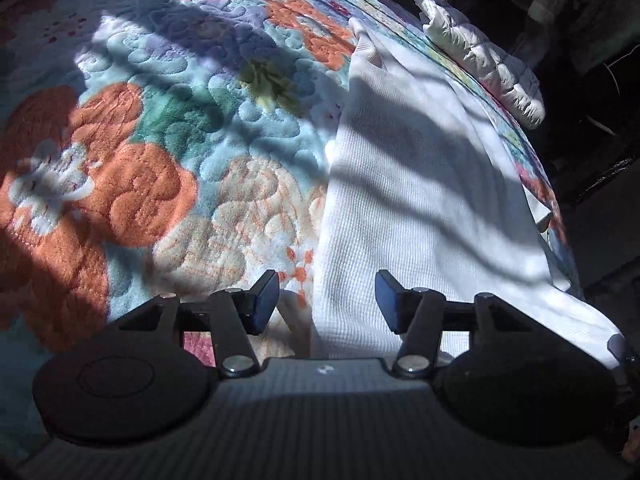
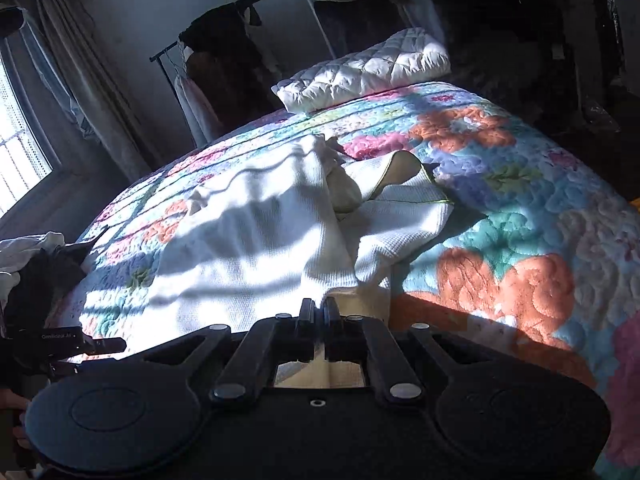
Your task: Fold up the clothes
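Hard sunlight from window [image 2: 16, 148], striped shadows across bedspread [image 1: 168, 128], dim background, fisheye-warped edges

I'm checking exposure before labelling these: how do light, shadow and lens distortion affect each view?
Left wrist view: hard sunlight with dark shadow bands crosses the white garment and floral quilt; fisheye bends the bed edge. Right wrist view: the window is blown out, the room behind is dim, the pillow stays readable.
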The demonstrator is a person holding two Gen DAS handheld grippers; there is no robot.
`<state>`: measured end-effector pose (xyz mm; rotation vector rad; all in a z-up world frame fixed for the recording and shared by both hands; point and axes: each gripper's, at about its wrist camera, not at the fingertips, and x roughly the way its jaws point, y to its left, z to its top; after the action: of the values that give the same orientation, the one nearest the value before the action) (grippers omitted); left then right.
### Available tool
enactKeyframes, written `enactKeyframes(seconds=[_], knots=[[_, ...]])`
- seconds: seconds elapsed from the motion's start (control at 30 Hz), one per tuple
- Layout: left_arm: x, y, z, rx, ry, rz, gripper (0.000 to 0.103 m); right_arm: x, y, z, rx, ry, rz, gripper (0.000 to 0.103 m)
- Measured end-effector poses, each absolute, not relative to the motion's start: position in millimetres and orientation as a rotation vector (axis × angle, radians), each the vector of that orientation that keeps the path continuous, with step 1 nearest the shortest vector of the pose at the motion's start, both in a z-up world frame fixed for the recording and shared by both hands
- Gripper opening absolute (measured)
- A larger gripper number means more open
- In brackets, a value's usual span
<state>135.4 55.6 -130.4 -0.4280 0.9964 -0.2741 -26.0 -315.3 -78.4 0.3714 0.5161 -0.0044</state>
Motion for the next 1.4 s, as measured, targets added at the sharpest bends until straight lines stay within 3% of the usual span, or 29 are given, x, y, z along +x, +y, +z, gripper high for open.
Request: enactKeyframes(seconds=[0.07,0.17,0.33,0.5,0.57,0.67,0.8,0.97,1.4], knots=[[134.2,53.3,-135.3,-0.398,1.025,-0.271,0.052,-34.2,-315.7,-71.9,0.357,0.571,-0.051,0.005],[131.8,52.5,-143.8,-0.406,1.032,-0.270,0.052,-35.3,-335.9,-116.1,0.496,0.677,-0.110,0.005],[128.0,60.5,-140.8,-0.460,1.009,-0.277,0.052,-25.3,-336.7,-149.3,0.471,0.742,-0.119,0.006],[127.1,70.6,-139.1,-0.545,1.002,-0.286,0.052,-24.2,-342.4,-148.9,0.426,0.783,-0.171,0.020],[127.0,71.4,-127.4,-0.528,0.993,-0.272,0.049,-23.8,-346.4,-140.4,0.370,0.803,-0.209,0.027],[127.1,55.8,-85.9,-0.401,0.960,-0.231,0.050,-20.7,-346.2,-122.3,0.203,0.861,-0.249,0.027],[135.0,18.4,-40.5,-0.227,0.921,-0.292,0.054,-10.0,-352.1,-94.8,0.224,0.879,-0.135,0.031],[167.3,-20.7,-37.5,-0.231,0.926,-0.409,0.058,37.7,-343.5,-54.4,0.275,0.699,0.036,0.051],[257.0,-101.8,-59.5,-0.109,0.964,-0.478,0.055,207.9,-335.7,-89.1,0.273,0.779,0.151,0.053]])
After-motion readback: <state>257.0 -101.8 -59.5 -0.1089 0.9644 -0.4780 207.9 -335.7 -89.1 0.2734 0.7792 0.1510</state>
